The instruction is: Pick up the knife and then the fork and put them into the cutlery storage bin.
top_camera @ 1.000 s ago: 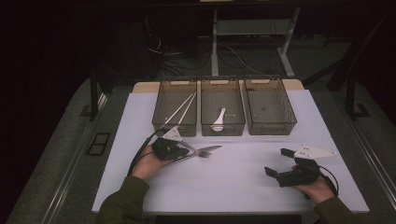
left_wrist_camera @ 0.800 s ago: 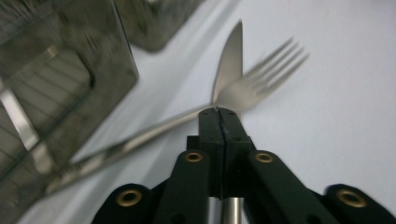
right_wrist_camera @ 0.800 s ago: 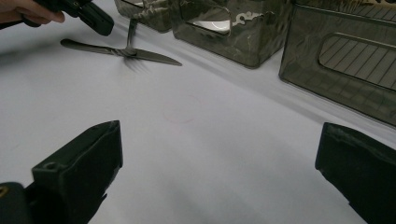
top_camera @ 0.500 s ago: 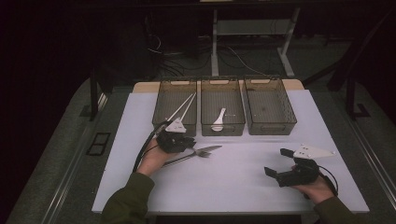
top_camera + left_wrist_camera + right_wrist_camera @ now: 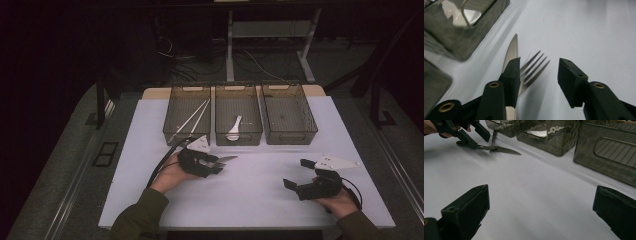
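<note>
Left gripper jaws spread over fork just beside knife; likely to pinch both, or skid fork away. Right gripper jaws spread, idle.

Three bins stood side by side at the table's back; spoon in the middle one, knife and fork lay before the left bin.

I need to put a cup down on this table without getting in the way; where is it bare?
Bare: the white table between the left gripper and right gripper, and the strip before the right-hand bin. Crowded: near the knife and fork.
</note>
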Demonstrator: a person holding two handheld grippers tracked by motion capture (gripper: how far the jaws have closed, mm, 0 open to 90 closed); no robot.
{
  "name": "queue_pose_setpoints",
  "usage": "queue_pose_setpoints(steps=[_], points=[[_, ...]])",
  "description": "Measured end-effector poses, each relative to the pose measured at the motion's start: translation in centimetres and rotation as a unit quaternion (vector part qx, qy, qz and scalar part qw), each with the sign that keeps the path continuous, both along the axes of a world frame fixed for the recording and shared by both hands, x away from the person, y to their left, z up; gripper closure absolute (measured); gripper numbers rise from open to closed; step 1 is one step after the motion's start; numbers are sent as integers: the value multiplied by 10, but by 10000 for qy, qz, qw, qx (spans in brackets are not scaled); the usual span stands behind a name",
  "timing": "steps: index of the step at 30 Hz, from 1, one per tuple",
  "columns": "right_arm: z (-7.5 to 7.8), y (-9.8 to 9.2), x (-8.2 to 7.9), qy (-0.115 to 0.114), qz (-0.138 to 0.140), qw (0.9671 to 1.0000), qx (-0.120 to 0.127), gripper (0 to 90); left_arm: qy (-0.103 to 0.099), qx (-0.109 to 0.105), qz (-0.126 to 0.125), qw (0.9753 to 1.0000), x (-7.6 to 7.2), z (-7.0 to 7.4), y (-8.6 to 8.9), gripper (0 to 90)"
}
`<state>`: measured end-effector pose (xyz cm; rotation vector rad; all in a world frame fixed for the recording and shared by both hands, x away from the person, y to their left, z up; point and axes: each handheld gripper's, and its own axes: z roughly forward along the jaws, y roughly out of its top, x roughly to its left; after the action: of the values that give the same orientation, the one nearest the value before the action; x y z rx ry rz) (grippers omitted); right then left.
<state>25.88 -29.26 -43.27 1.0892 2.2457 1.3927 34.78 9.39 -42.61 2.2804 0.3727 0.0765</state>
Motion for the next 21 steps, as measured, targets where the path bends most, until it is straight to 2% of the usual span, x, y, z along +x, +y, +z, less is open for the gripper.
queue_pose_setpoints(steps=[5,9,11,15,16,21], points=[[0,0,0,3,-2,10000,4,6,7,16,-101,9999,6,-4,-8,465],[0,0,0,1,15,10000,-12,6,-9,162,-223,9996,8,-10,-15,464],[0,0,0,1,13,10000,-6,6,-84,260,-267,9993,8,-12,-18,471],[0,0,0,0,6,10000,4,6,-248,364,-274,9987,7,-12,-19,555],[0,0,0,-5,9,10000,-2,6,-265,362,-272,9986,7,-11,-19,593],[0,0,0,-4,13,10000,-4,6,-400,346,-321,9981,3,-9,-21,667]])
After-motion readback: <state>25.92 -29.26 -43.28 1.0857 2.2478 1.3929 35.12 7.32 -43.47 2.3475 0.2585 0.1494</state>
